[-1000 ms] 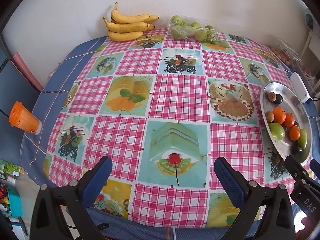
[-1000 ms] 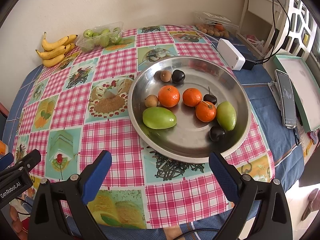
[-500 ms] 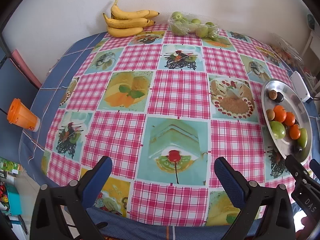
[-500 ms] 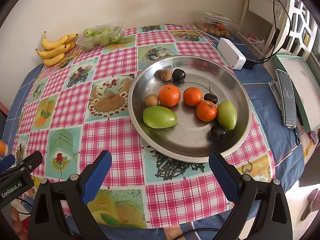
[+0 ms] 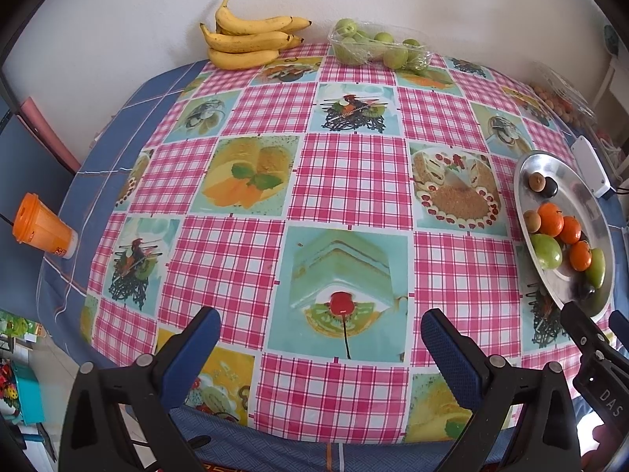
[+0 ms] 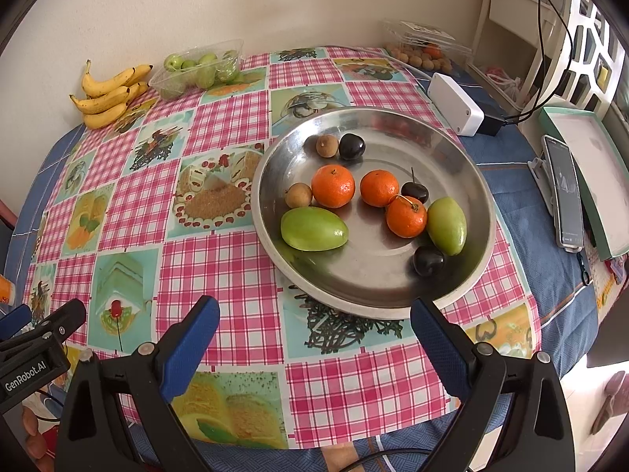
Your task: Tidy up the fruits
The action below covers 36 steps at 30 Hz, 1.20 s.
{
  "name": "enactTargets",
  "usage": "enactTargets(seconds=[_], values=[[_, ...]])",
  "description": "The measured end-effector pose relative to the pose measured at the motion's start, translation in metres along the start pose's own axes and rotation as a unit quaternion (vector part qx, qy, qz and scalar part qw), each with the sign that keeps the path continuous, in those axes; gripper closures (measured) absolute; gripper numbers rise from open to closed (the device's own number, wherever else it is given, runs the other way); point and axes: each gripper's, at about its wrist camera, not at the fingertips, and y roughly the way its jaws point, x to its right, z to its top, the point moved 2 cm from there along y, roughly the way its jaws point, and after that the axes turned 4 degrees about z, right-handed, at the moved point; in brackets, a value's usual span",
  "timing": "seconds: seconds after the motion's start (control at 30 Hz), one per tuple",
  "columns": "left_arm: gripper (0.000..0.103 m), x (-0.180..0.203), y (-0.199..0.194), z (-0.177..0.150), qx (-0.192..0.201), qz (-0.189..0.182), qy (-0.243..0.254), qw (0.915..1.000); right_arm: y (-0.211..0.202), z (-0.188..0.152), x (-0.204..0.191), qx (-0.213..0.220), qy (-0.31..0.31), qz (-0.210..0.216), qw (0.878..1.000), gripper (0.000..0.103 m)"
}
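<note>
Right wrist view: right gripper [image 6: 312, 328] jaws wide, holding nothing, metal plate [image 6: 464, 165] w/ fruit just ahead near tabletop's right edge. Left gripper [image 5: 320, 340] jaws wide too; bananas [image 5: 251, 41] well apart at far edge.

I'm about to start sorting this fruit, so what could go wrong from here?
Fruit is packed close in the metal tray: grabbing one orange may knock the cherry touching it. The round fruit could roll on the smooth tray. The open right gripper hovers by the tray's rim and may tip it.

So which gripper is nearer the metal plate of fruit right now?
Right. The right gripper hangs open just short of the metal plate's near rim; the left gripper, also open, sits well off to the plate's left.
</note>
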Motion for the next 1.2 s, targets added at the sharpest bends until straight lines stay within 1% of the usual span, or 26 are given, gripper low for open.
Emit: enactTargets(seconds=[0.83,0.9,1.0,1.2], values=[[0.000,-0.0025,0.0023,-0.0005,-0.006,0.003,-0.007,0.9999,0.0007,0.0000,0.0006,-0.003,-0.002,0.000,1.000,0.005],[0.000,-0.0022,0.0013,-0.0006,-0.004,0.002,-0.007,1.0000,0.0008,-0.0007,0.0005,-0.003,-0.002,0.000,1.000,0.005],[0.000,-0.0022,-0.0041,0.0004,0.012,0.010,-0.004,0.9999,0.0008,-0.0006,0.0005,-0.003,-0.002,0.000,1.000,0.005],[0.000,-0.0021,-0.0050,0.0009,0.013,0.008,-0.004,0.9999,0.0008,0.0000,0.0004,-0.003,-0.002,0.000,1.000,0.005]])
